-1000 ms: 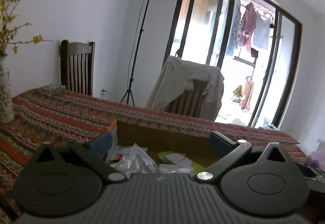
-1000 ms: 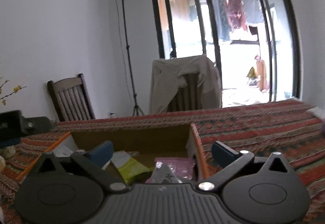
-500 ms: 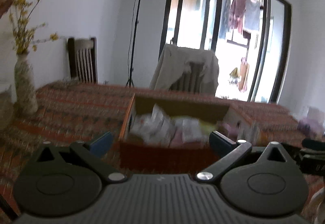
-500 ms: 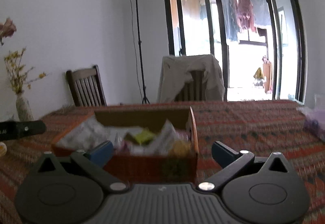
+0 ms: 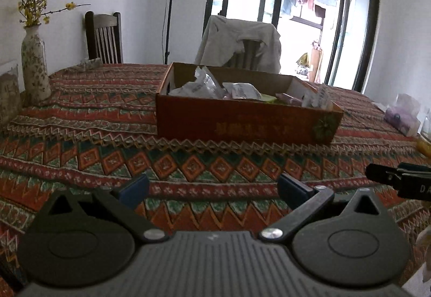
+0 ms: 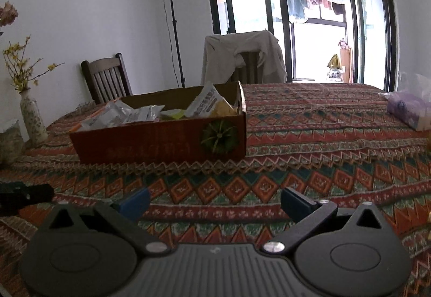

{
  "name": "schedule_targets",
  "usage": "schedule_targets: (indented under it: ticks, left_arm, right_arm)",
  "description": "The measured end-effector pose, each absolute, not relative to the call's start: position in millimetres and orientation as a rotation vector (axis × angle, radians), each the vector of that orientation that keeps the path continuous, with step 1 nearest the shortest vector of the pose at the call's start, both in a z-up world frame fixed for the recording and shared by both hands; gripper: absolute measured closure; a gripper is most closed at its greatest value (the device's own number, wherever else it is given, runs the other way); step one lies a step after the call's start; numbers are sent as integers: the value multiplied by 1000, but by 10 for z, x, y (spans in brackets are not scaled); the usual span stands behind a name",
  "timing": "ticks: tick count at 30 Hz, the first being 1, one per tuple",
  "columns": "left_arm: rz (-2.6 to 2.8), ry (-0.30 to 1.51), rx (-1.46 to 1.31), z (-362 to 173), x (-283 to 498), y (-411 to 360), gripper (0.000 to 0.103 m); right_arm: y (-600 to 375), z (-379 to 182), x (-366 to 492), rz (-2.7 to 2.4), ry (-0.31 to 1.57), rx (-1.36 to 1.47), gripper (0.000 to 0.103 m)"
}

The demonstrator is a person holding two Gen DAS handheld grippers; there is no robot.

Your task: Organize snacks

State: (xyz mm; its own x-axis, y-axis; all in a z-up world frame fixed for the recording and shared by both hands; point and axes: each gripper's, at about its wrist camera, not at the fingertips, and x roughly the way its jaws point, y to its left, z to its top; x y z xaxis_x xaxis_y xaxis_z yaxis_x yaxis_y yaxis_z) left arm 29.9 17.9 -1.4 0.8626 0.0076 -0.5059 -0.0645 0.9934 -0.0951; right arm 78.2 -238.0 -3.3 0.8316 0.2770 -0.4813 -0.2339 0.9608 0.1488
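Holding both my left hand-held gripper (image 5: 212,186) and right hand-held gripper (image 6: 214,200) wide open and empty, snacks (image 5: 212,85) apparently all in the box (image 5: 242,124) at mid-frame.

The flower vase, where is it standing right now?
The flower vase stands at the table's far left edge in both views, left of the snack box, near the wooden chair.

Matt cardboard box (image 5: 242,121); woven tablecloth (image 5: 107,156)

Both wrist views low over table, facing window — share snack box (image 5: 246,119) (image 6: 161,139).
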Motion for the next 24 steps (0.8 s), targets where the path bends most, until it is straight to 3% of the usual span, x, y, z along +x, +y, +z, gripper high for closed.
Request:
schedule_targets:
  ticks: [24]
  left_arm:
    - [45,520,-78,-29,149,115,0]
  right_arm:
    - [-2302,20,593,279,513,65,0]
